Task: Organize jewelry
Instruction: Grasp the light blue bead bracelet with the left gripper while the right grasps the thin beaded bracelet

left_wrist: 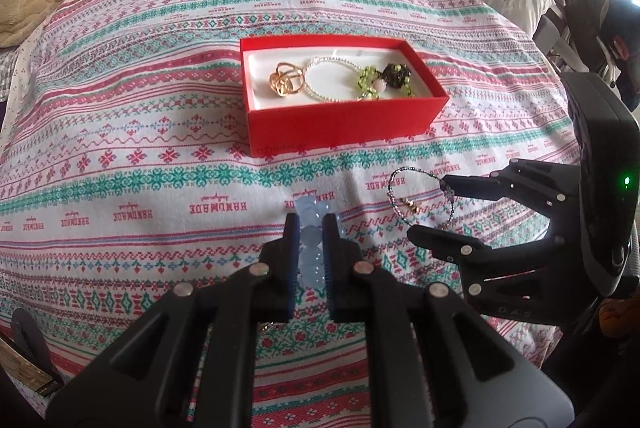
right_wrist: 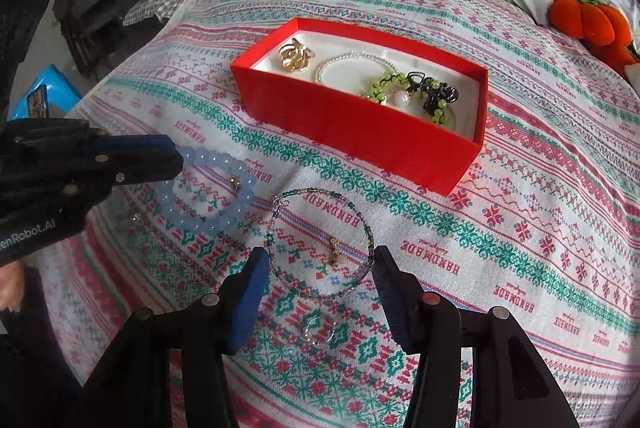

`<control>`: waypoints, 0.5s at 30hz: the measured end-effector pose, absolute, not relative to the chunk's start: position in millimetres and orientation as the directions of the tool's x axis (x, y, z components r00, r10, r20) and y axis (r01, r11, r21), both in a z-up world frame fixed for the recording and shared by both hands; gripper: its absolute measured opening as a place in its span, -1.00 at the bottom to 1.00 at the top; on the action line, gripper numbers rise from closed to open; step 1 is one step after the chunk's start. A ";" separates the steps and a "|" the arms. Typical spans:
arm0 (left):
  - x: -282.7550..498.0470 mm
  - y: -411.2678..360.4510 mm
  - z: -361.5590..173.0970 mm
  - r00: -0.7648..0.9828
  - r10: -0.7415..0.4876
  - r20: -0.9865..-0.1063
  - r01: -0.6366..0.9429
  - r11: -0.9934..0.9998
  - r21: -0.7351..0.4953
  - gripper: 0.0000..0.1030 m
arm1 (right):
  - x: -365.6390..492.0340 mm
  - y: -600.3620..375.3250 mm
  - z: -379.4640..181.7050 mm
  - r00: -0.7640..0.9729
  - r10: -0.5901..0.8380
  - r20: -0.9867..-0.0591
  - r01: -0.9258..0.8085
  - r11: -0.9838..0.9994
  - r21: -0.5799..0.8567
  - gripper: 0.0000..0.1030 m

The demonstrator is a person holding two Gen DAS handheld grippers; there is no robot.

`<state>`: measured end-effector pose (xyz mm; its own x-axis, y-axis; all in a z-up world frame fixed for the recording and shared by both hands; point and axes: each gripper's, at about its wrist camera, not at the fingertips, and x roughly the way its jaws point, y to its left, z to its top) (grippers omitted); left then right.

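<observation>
Right wrist view: a bed under a patterned bedspread (right_wrist: 520, 228) carries a red jewelry box (right_wrist: 360, 144), already holding a gold ornament, a pearl bracelet and green-and-black beaded pieces. Nearer the camera, a thin seed-bead bracelet (right_wrist: 320, 244) lies flat on the cloth, directly between the fingers of the right hand-held gripper (right_wrist: 320, 284); its ring spans nearly the whole gap. That gripper is about half open and the pads seem just at the wire's sides, though firm contact cannot be told. To its left, the left hand-held gripper (left_wrist: 311, 252) is nearly closed, pinching a pale blue bead bracelet (left_wrist: 310, 248), which rests on the bedspread. The box lies beyond both.
</observation>
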<state>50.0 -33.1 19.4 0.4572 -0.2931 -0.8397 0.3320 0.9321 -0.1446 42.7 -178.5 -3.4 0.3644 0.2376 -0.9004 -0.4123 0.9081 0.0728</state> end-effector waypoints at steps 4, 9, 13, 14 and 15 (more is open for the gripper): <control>52.4 -33.0 32.1 0.481 -0.310 -0.820 0.328 0.931 -0.160 -0.76 | 45.4 -180.8 6.8 0.376 0.241 -0.895 -0.405 0.911 0.075 0.05; 58.6 -32.9 49.7 0.509 -0.327 -0.796 0.315 0.932 -0.182 -0.76 | 51.7 -186.2 21.6 0.404 0.248 -0.880 -0.388 0.918 0.081 0.05; 62.5 -35.7 62.3 0.538 -0.336 -0.773 0.308 0.932 -0.191 -0.76 | 58.8 -191.1 31.1 0.434 0.244 -0.867 -0.365 0.928 0.078 0.05; 64.5 -36.6 66.7 0.544 -0.342 -0.766 0.306 0.931 -0.198 -0.76 | 60.9 -192.0 32.5 0.439 0.243 -0.865 -0.359 0.930 0.079 0.05; 66.3 -37.3 70.0 0.550 -0.346 -0.760 0.305 0.930 -0.203 -0.76 | 62.7 -193.4 34.3 0.442 0.242 -0.864 -0.354 0.932 0.080 0.05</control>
